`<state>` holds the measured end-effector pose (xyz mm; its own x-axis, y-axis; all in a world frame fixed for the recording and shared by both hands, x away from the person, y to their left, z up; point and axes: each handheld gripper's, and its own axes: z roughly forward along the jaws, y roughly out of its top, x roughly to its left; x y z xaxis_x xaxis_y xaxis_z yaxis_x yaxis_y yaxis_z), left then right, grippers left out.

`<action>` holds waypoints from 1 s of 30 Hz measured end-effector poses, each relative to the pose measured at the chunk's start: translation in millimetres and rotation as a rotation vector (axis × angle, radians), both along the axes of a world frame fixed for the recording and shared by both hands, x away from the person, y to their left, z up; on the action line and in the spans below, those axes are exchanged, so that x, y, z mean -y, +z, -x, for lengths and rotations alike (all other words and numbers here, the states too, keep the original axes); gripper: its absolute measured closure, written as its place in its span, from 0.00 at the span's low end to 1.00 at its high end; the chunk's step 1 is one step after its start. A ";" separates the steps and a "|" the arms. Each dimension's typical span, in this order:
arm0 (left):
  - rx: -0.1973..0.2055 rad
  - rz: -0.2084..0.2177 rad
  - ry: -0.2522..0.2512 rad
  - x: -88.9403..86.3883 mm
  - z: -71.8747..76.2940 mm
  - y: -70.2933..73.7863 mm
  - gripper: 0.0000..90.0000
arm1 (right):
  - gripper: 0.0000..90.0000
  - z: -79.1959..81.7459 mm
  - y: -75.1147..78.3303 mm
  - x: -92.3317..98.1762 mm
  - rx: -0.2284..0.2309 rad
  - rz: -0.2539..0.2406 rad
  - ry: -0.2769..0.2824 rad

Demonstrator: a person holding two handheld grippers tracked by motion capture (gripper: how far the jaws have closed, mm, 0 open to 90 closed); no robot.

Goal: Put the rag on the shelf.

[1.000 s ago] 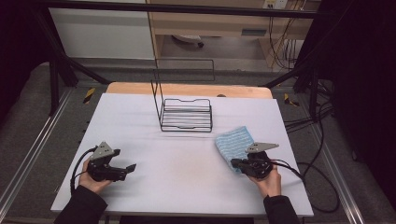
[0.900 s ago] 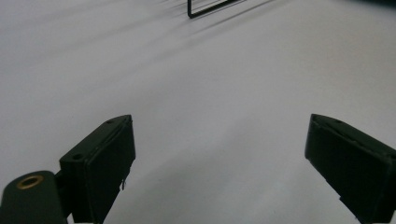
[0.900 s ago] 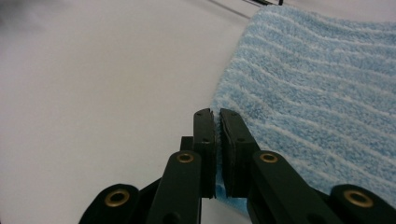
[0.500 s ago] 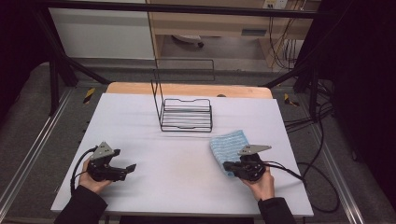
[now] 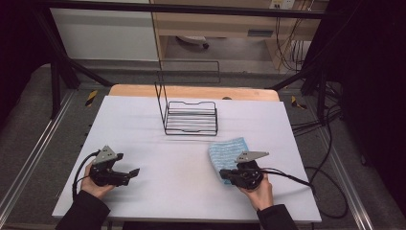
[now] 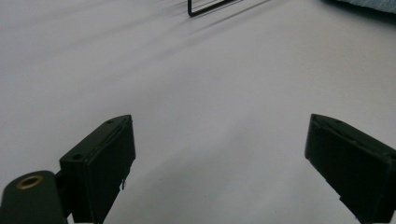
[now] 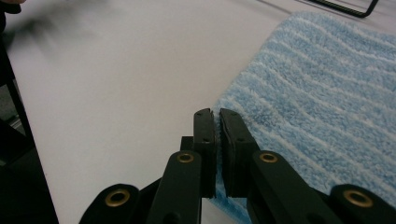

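The high view looks forward and down from above my side of the white table (image 5: 158, 124). My left gripper (image 6: 219, 158) carries a camera low over the surface, facing along its jaws. The camera on my right gripper (image 7: 217, 140) sits very close to the blue towel (image 7: 327, 93). All three views share the wire rack (image 5: 190, 117).

No lettering, label, brand or number can be read on the table (image 5: 143, 124) or anything around it.

Black wire rack (image 5: 190, 118) upright mid-table, white table (image 5: 143, 124), wooden edge behind, cables at right.
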<state>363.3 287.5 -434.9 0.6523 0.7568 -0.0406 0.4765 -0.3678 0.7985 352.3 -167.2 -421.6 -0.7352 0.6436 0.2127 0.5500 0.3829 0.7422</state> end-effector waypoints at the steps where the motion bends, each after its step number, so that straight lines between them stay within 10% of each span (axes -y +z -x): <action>1: 0.000 0.000 0.000 0.1 0.0 0.0 0.09 | 0.96 0.4 -0.2 -1.7 -0.001 0.000 0.002; 30: -0.003 -0.007 0.001 0.5 -0.5 -0.8 0.10 | 0.96 8.3 -3.9 -53.4 0.016 -0.031 0.076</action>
<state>363.9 287.0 -435.7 0.6516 0.7577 -0.0372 0.4789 -0.3728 0.7948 344.0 -113.8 -425.4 -0.7851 0.5790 0.2200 0.5084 0.3997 0.7627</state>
